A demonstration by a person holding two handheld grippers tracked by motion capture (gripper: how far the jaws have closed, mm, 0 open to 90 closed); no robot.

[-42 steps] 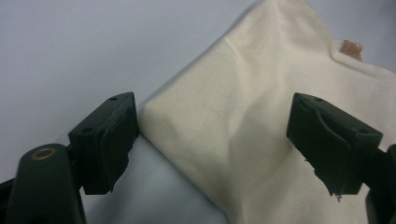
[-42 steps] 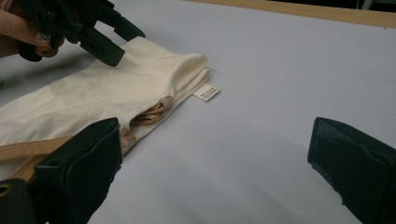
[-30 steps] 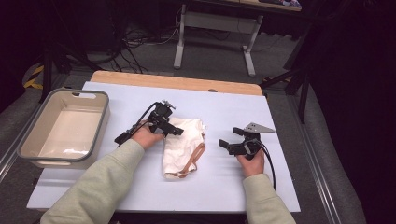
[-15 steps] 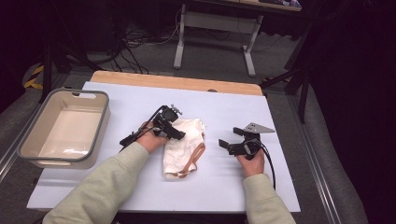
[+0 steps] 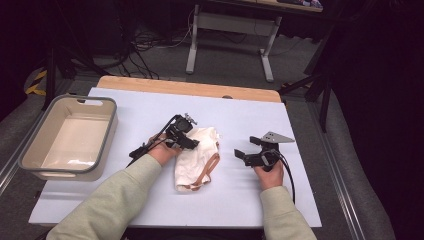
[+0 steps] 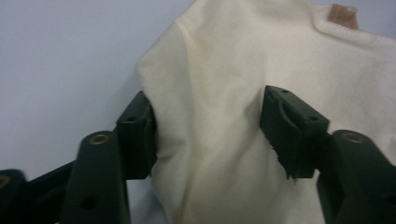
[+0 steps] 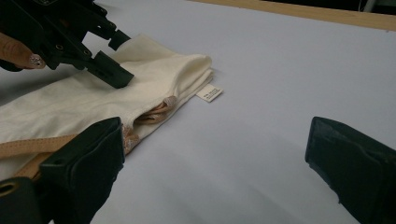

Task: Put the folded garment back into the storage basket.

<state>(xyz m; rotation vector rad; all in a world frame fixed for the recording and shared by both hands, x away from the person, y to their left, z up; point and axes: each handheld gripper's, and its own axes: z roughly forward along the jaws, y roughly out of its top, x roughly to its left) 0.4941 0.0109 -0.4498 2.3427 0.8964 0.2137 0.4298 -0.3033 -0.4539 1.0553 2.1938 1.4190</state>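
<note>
Cream cloth bag (image 5: 196, 157) with tan straps (bunched on the white table (image 5: 150, 107)) rises in a fold between the left gripper (image 6: 208, 133) jaws, which have just been closing and now pinch it. Right gripper (image 5: 249, 157) rests just beside it, jaws wide, nothing between them.

Table brightly, evenly lit; surroundings dark; soft shadows; near foreground of gripper views blurred.

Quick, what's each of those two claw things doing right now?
Left gripper: jaws just closing, pinching a fold of the cream garment.
Right gripper: open, holding nothing, beside the garment.
</note>
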